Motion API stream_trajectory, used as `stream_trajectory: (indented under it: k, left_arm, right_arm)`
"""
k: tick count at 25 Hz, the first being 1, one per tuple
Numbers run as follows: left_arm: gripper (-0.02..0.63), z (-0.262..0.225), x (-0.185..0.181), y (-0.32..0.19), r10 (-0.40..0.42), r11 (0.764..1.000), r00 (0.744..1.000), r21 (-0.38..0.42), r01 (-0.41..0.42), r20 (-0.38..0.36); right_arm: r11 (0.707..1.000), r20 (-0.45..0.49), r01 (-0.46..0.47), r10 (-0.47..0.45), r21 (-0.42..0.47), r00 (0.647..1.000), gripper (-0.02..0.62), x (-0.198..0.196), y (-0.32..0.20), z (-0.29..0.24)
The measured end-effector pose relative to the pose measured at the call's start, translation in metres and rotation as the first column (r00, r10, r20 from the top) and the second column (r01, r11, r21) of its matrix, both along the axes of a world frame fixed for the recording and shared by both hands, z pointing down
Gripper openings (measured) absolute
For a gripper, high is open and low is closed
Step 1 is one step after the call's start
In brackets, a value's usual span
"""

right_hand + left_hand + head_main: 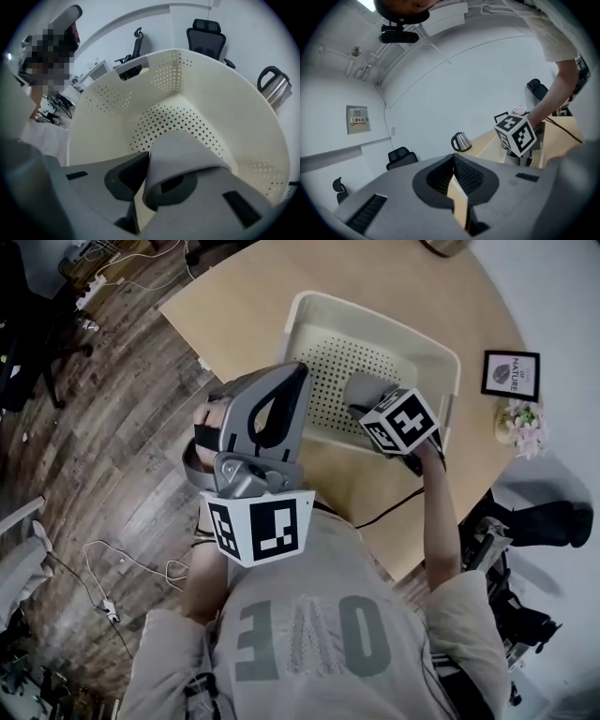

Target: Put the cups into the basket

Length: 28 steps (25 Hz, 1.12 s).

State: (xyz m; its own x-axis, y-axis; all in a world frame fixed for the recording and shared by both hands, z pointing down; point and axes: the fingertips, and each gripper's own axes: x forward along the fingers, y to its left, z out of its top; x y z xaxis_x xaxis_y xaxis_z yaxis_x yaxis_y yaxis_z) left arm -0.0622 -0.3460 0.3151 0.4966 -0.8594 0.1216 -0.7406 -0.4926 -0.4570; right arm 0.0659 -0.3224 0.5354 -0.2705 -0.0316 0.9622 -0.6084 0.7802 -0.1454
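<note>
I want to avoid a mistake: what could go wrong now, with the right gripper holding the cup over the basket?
The right gripper pinches the cup only by its rim, so it may slip or tip over on release. The cup seems close to a wall of the basket and may knock against it.

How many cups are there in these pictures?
1. A grey cup, pinched by its rim in the right tongs, inside the basket. More may be hidden from view.
</note>
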Motion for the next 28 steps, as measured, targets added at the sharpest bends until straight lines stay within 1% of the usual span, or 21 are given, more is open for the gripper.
stream_trajectory:
  k: [3,4,6,9,11,14,16,18,20,25,28]
  left_arm:
    - [0.009,0.003,-0.003,0.0,0.003,1.0,1.0,-0.007,-0.003,0.003]
    - [0.009,0.004,-0.004,0.0,0.007,1.0,1.0,-0.008,-0.007,0.005]
    - [0.009,0.004,-0.005,0.0,0.015,1.0,1.0,-0.007,-0.015,0.007]
    - [0.009,0.002,-0.007,0.0,0.02,1.0,1.0,-0.003,-0.02,0.006]
    - [0.009,0.0,-0.009,0.0,0.018,1.0,1.0,0.004,-0.018,0.001]
    - [0.009,-0.002,-0.015,0.001,0.012,1.0,1.0,0.009,-0.012,-0.009]
    - [0.009,0.0,-0.017,0.001,0.008,1.0,1.0,0.006,-0.008,-0.007]
    - [0.009,0.001,-0.02,0.002,0.003,1.0,1.0,0.006,-0.003,-0.01]
    - [0.011,0.0,-0.023,0.003,-0.004,1.0,1.0,0.009,0.004,-0.014]
    - [0.009,-0.007,-0.025,0.008,-0.008,1.0,1.0,0.023,0.009,-0.021]
    - [0.009,-0.011,-0.024,0.012,-0.004,0.999,1.0,0.033,0.004,-0.02]
  right_arm:
    - [0.998,-0.131,0.068,-0.066,0.008,0.989,0.04,0.012,-0.008,0.01]
    - [0.996,-0.162,0.088,-0.086,0.007,0.983,0.04,0.015,-0.01,0.013]
    - [0.993,-0.192,0.121,-0.121,-0.011,0.974,0.04,0.016,-0.011,0.018]
    - [0.988,-0.197,0.15,-0.156,-0.049,0.968,0.04,0.013,-0.008,0.023]
    - [0.988,-0.201,0.148,-0.156,-0.054,0.967,0.041,0.012,-0.009,0.024]
    - [0.991,-0.212,0.131,-0.132,-0.019,0.968,0.048,0.01,-0.014,0.022]
    - [0.99,-0.215,0.144,-0.139,0.009,0.967,0.062,0.009,-0.017,0.02]
    - [0.99,-0.188,0.142,-0.135,0.025,0.973,0.101,0.003,-0.019,0.015]
    - [0.99,-0.152,0.139,-0.132,0.036,0.979,0.115,-0.005,-0.02,0.006]
    - [0.979,-0.139,0.173,-0.157,0.106,0.978,0.118,-0.009,-0.021,-0.025]
    - [0.964,-0.137,0.208,-0.186,0.166,0.973,0.118,-0.009,-0.017,-0.05]
